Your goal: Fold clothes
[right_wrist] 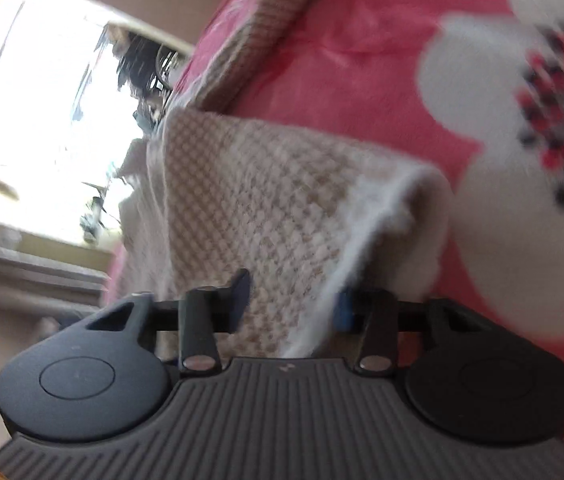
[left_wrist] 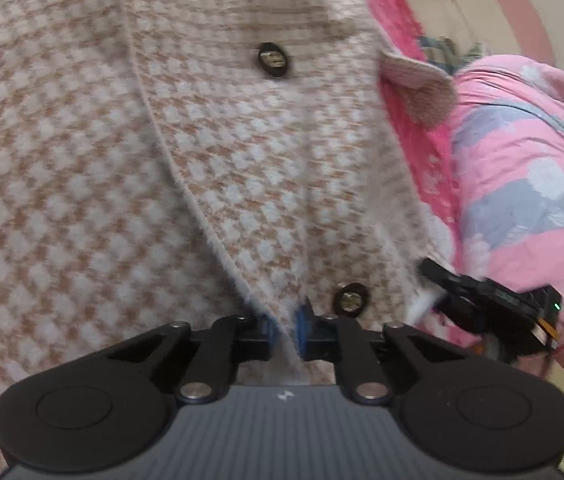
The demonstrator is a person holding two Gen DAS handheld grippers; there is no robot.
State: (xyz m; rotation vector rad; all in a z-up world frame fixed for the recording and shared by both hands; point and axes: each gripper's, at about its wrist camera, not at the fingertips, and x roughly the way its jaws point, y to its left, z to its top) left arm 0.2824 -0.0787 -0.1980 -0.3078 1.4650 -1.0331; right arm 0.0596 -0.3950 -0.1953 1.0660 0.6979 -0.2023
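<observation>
While cardigan (left_wrist: 186,152) hangs lifted above pink bedsheet (right_wrist: 362,60), left claw (left_wrist: 285,330) pinches front edge just beside lower button (left_wrist: 351,299). Right claw (right_wrist: 292,300) stands spread, knit edge between fingers; grip cannot be told. Floral quilt (left_wrist: 530,184) bunched nearby.

The beige-and-white houndstooth knitted cardigan (left_wrist: 130,168) is fuzzy, matt wool-like cloth with a soft napped edge; its dark oval buttons (left_wrist: 271,59) look glossy, with metallic centres; the pink flowered bedspread (right_wrist: 362,40) is smooth thin cloth; the left gripper (left_wrist: 284,330) is matt black plastic with shiny metal pins and blue rubbery pads; the right gripper (right_wrist: 292,304) looks alike.
</observation>
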